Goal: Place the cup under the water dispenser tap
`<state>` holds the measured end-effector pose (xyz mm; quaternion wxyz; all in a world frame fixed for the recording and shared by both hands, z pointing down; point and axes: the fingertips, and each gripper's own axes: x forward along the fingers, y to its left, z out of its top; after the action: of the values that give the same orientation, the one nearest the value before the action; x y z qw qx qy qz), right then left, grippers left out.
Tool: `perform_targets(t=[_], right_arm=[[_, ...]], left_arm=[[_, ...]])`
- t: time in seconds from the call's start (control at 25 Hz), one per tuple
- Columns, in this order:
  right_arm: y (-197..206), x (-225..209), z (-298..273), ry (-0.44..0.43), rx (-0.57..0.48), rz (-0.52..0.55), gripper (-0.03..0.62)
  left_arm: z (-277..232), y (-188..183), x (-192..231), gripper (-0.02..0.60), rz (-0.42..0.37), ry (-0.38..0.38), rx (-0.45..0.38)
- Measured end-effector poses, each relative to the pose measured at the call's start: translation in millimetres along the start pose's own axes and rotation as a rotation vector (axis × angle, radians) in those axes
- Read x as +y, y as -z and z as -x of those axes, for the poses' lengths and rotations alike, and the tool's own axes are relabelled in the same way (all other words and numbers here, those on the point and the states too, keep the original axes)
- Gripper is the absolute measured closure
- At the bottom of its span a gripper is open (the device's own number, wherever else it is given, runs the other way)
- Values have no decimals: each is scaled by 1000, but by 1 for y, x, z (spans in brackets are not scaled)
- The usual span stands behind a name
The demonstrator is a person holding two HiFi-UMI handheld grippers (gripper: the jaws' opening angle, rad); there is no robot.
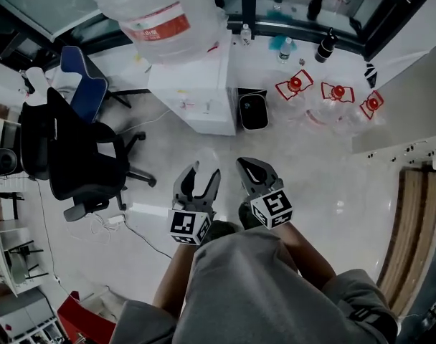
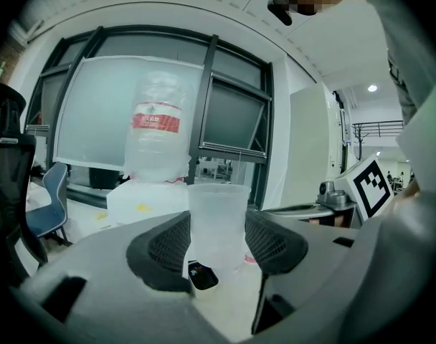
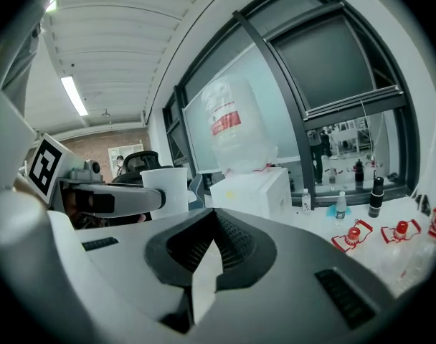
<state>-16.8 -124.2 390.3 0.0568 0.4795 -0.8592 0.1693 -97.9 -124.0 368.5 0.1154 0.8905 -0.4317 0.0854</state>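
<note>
A clear plastic cup [image 2: 218, 224] stands upright between the pads of my left gripper [image 2: 218, 229], which is shut on it. In the right gripper view the same cup [image 3: 166, 188] shows at the left, held by that gripper. The white water dispenser [image 1: 193, 95] with its big inverted bottle [image 1: 157, 9] stands ahead on the floor, apart from both grippers. It shows beyond the cup, dispenser [image 2: 143, 203] below bottle [image 2: 157, 131]. My left gripper [image 1: 201, 172] and right gripper [image 1: 252, 165] are side by side. The right gripper [image 3: 216, 221] is shut with nothing in it.
A black office chair [image 1: 74, 156] and a blue chair [image 1: 82, 84] stand to the left. A black bin [image 1: 252, 112] sits beside the dispenser. Several clear bottles with red caps [image 1: 336, 95] lie on the floor at the right. Cables [image 1: 132, 224] run over the floor.
</note>
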Motion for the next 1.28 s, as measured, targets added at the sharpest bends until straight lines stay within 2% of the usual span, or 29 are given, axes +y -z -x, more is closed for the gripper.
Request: perform_targets(t=[0.36,0.56,0.68,1.0,1.16,1.28], right_arm=[[31,-24,-36,32,31,-47,583],[41,-37,-69,113,50,-85,583],[51,-39,-87,179,60,-120,583],[72,-39,-129,351,53,-203,583],[81,-42,-142,414,35,-208,583],[92,-43,-149,440,31,-212,583]], left_arm=[[-35,27,33,347,-28,-21,27],[-58,43,57,347,-73,39,59],[-68,57,78,347,-61,83,59],[-95,88,138,347,-100,223,98],[-107,99,153,348,-114,293,86],[-114,109,157,348,-111,317,102]])
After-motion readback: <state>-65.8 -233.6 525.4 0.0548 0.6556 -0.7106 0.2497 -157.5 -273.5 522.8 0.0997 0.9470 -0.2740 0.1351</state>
